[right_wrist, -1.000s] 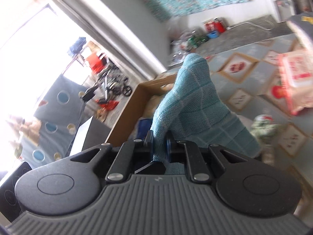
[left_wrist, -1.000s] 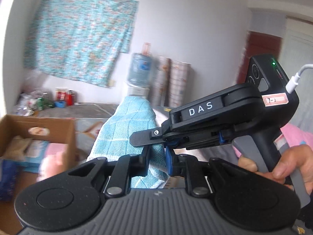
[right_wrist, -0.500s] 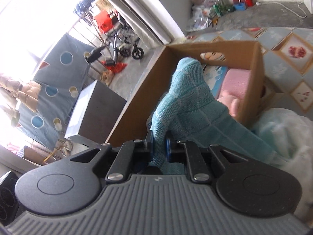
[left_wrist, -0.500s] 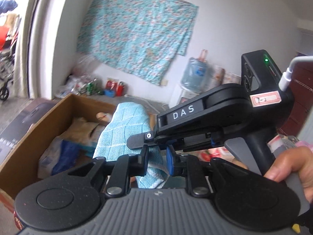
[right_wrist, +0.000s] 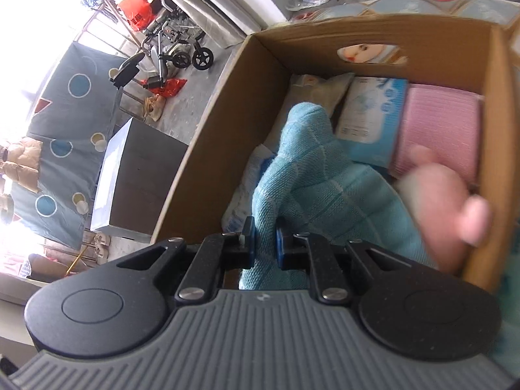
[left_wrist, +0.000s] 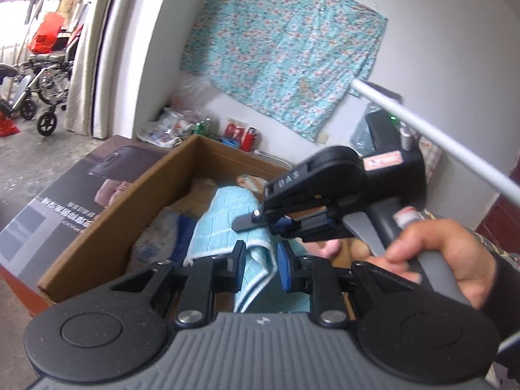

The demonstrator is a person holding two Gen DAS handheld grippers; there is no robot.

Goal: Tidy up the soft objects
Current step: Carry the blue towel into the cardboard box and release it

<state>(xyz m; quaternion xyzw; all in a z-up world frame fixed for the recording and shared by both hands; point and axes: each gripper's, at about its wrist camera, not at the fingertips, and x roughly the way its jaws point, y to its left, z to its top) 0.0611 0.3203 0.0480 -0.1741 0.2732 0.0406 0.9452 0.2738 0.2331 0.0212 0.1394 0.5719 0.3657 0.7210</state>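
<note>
- While we hold it over the cardboard box [right_wrist: 208, 136], the blue towel [right_wrist: 312, 175] droops, light and limp; we'd grip folded edges.
- Right gripper [right_wrist: 264, 241] is clamped on its waffle weave; left gripper [left_wrist: 260, 268] pads seem slightly slack around a hem.
- Near the box's far wall lie a pink cloth [right_wrist: 438, 130] and a glossy packet [right_wrist: 370, 113].

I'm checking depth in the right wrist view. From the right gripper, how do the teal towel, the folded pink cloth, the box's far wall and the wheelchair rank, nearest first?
1. Teal towel, pinched between the right gripper pads.
2. Folded pink cloth, inside the cardboard box, to the right.
3. Box's far wall, beyond the cloth, with a hand-hole.
4. Wheelchair, outside, upper left, past the doorway.
</note>
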